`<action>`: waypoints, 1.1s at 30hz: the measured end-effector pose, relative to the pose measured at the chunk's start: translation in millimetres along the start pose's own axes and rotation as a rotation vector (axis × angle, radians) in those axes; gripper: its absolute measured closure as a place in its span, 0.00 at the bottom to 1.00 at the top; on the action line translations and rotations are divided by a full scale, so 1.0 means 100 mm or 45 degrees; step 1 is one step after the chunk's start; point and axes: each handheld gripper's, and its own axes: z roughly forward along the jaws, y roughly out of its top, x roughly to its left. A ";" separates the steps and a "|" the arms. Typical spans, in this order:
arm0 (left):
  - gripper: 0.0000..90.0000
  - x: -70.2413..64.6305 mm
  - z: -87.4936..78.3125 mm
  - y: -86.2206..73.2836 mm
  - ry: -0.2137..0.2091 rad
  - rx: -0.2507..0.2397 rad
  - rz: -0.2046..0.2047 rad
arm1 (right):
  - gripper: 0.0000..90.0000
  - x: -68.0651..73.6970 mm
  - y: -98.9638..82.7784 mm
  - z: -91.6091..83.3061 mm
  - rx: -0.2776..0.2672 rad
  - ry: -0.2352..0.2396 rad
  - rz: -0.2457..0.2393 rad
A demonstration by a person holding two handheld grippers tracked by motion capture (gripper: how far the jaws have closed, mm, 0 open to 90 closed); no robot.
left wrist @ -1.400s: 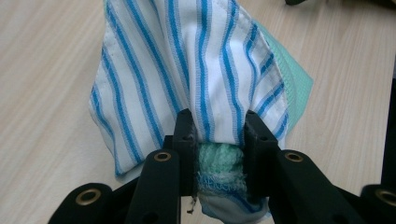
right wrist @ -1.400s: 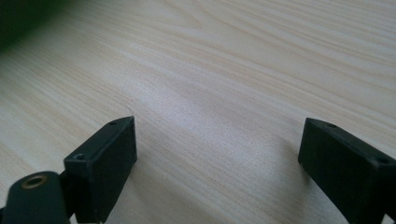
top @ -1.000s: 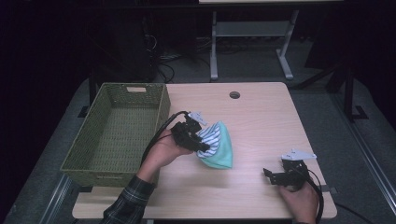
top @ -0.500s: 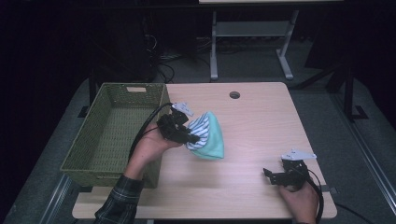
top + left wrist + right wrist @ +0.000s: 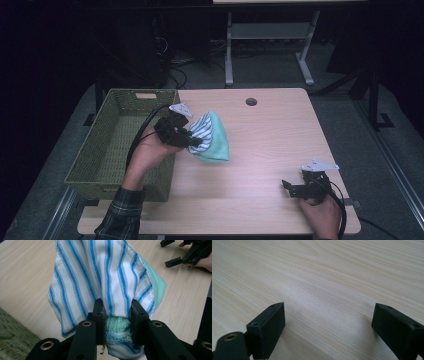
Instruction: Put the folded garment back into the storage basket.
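Note:
A bunched cloth (image 5: 211, 138), white with blue stripes on one side and mint green on the other, hangs above the table just right of the basket. My left gripper (image 5: 192, 141) is shut on it. In the left gripper view the two jaws pinch a thick fold of the cloth (image 5: 105, 282), and my left gripper (image 5: 117, 312) points across the table. My right gripper (image 5: 292, 189) rests near the table's front right corner with its jaws apart. The right gripper view has my right gripper (image 5: 328, 320) open over bare wood, nothing between the jaws.
A green woven basket (image 5: 90, 165) stands at the table's left side, its inside bare. The wooden table (image 5: 270, 140) has a round cable hole (image 5: 251, 102) near its far edge. Beyond it stand a white desk frame and cables on the dark floor.
My left hand has carried the cloth up and leftward, from the table's middle to beside the basket's right rim. The right hand has stayed where it was.

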 end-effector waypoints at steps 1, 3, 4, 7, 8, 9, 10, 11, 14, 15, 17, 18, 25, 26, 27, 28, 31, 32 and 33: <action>0.78 0.02 -0.03 -0.01 0.006 -0.002 0.001 | 0.12 0.00 0.00 0.00 0.000 0.000 -0.001; 0.78 0.04 -0.07 -0.02 0.019 -0.010 -0.011 | 0.12 0.00 0.00 0.00 0.000 0.000 -0.001; 0.78 0.04 -0.09 -0.03 0.024 -0.012 -0.018 | 0.12 0.00 0.00 0.00 0.000 0.001 0.000; 0.78 0.08 -0.14 -0.05 0.038 -0.020 -0.028 | 0.12 0.00 0.00 0.00 0.000 0.000 -0.001; 0.78 0.09 -0.16 -0.06 0.043 -0.023 -0.036 | 0.12 0.00 0.00 0.00 0.000 0.001 0.000; 0.78 0.11 -0.18 -0.08 0.052 -0.028 -0.047 | 0.12 0.00 0.00 0.00 0.000 0.000 -0.001; 0.78 0.13 -0.21 -0.09 0.058 -0.034 -0.048 | 0.12 0.00 0.00 0.00 0.000 0.000 0.000; 0.78 0.15 -0.23 -0.10 0.066 -0.041 -0.054 | 0.12 0.00 0.00 0.00 0.000 0.000 -0.001; 0.78 0.21 -0.32 -0.15 0.092 -0.060 -0.086 | 0.12 0.00 0.00 0.00 0.000 0.000 -0.001; 0.78 0.23 -0.35 -0.17 0.103 -0.069 -0.099 | 0.12 0.00 0.00 0.00 0.000 0.000 -0.001; 0.78 0.27 -0.41 -0.21 0.121 -0.080 -0.120 | 0.12 0.00 0.00 0.00 0.000 0.000 -0.001; 0.78 0.28 -0.43 -0.23 0.130 -0.088 -0.131 | 0.12 0.00 0.00 0.00 0.000 0.000 -0.001; 0.78 0.40 -0.58 -0.34 0.166 -0.112 -0.187 | 0.12 0.00 0.00 0.00 0.000 0.000 -0.001; 0.78 0.41 -0.59 -0.36 0.171 -0.115 -0.193 | 0.12 0.00 0.00 0.00 0.000 0.000 -0.001; 0.78 0.42 -0.61 -0.37 0.175 -0.115 -0.201 | 0.12 0.00 0.00 0.00 0.000 0.000 -0.001; 0.78 0.44 -0.62 -0.39 0.182 -0.115 -0.207 | 0.12 0.00 0.00 0.00 0.000 -0.001 -0.001; 0.78 0.48 -0.68 -0.44 0.198 -0.121 -0.232 | 0.12 0.00 0.00 0.00 0.001 0.000 -0.001; 0.78 0.50 -0.71 -0.46 0.207 -0.125 -0.244 | 0.12 0.00 0.00 0.00 0.002 -0.001 -0.001; 0.78 0.51 -0.73 -0.49 0.216 -0.129 -0.251 | 0.12 0.00 0.00 0.00 0.003 0.000 -0.001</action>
